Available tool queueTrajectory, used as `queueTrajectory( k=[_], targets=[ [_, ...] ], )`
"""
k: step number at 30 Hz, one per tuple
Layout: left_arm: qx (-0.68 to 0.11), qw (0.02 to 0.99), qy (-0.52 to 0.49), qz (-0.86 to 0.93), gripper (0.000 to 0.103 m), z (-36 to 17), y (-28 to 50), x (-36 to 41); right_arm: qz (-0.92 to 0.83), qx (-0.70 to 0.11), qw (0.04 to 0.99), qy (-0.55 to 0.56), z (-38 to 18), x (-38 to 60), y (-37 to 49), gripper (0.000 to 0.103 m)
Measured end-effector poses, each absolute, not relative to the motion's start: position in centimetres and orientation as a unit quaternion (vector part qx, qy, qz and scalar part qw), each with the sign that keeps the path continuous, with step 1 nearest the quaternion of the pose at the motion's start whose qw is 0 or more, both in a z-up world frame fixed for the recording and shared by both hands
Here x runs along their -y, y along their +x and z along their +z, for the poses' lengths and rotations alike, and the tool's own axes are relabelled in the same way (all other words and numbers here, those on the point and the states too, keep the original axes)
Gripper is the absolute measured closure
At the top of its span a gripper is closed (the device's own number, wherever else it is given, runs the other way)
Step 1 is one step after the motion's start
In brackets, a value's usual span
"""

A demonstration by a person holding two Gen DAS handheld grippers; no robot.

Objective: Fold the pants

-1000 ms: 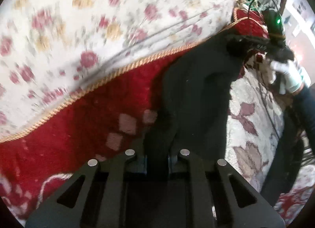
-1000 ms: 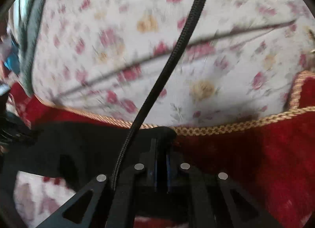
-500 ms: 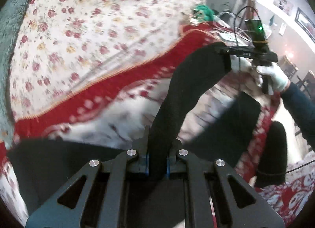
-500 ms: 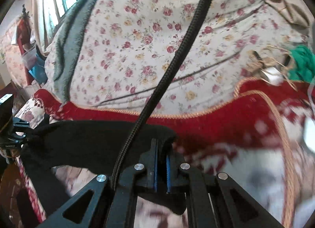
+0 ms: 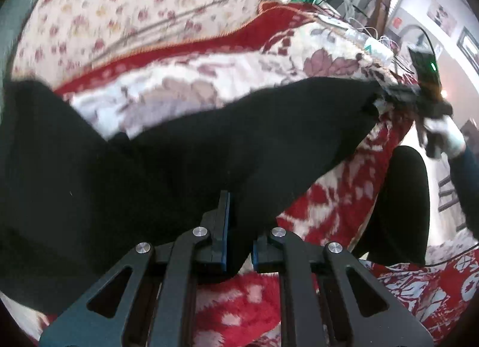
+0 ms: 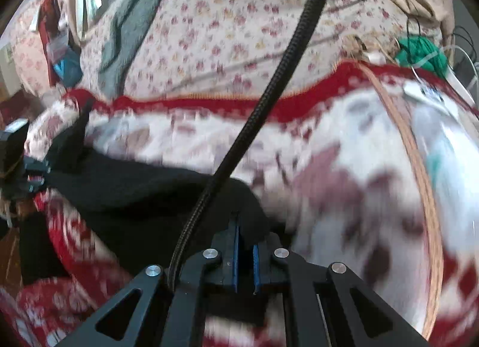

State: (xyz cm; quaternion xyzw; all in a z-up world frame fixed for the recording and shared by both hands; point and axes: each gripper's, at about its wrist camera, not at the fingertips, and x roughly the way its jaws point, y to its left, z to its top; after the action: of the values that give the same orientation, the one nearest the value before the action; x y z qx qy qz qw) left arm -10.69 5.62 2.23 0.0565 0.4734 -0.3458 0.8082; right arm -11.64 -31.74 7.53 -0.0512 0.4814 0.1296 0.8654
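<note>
Over the red floral blanket [image 5: 338, 203], we find the black pants [image 5: 185, 161] stretched between both grippers.

We note the left gripper [image 5: 238, 221] clamped on one end of the fabric and the right gripper [image 6: 245, 242] pinching the other end, jaws nearly together on cloth. A gloved hand [image 5: 446, 134] carries the right gripper. A braided black cable [image 6: 269, 101] crosses the right wrist view. Beyond lies a small-flowered bedspread [image 6: 239, 23] and a green yarn ball [image 6: 422, 50].

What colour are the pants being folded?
Plain black pants, clearest in the left wrist view.
</note>
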Motion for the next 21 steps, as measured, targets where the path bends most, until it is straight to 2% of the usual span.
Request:
queueTrajectory(
  k=[3, 6, 8, 10, 12, 18, 21],
  targets=[
    [-0.470, 0.814, 0.033, -0.341, 0.093, 2.1, -11.4, -6.2, 0.103, -0.522, 0.844, -0.071, 6.2, 32.0, -13.8, 0.089],
    [-0.462, 0.819, 0.040, -0.337, 0.093, 2.0, -12.2, -6.3, 0.097, -0.518, 0.850, -0.025, 7.0, 33.0, -15.8, 0.086],
    [-0.460, 0.821, 0.042, -0.337, 0.093, 1.8, -12.4, -6.3, 0.104, -0.505, 0.857, 0.028, 7.7, 33.9, -16.4, 0.079],
    [-0.464, 0.818, 0.034, -0.338, 0.093, 1.8, -12.1, -6.5, 0.121, -0.487, 0.860, 0.093, 8.3, 34.6, -16.5, 0.062],
    [-0.466, 0.817, 0.025, -0.340, 0.093, 1.9, -11.9, -6.7, 0.133, -0.478, 0.853, 0.161, 8.1, 35.0, -16.4, 0.054],
    [-0.465, 0.816, 0.023, -0.343, 0.093, 1.6, -11.9, -6.9, 0.144, -0.447, 0.799, 0.376, 4.7, 35.8, -14.2, 0.054],
    [-0.463, 0.816, 0.022, -0.346, 0.093, 1.6, -11.9, -7.1, 0.114, -0.439, 0.794, 0.404, 3.5, 35.6, -13.0, 0.054]
  ],
)
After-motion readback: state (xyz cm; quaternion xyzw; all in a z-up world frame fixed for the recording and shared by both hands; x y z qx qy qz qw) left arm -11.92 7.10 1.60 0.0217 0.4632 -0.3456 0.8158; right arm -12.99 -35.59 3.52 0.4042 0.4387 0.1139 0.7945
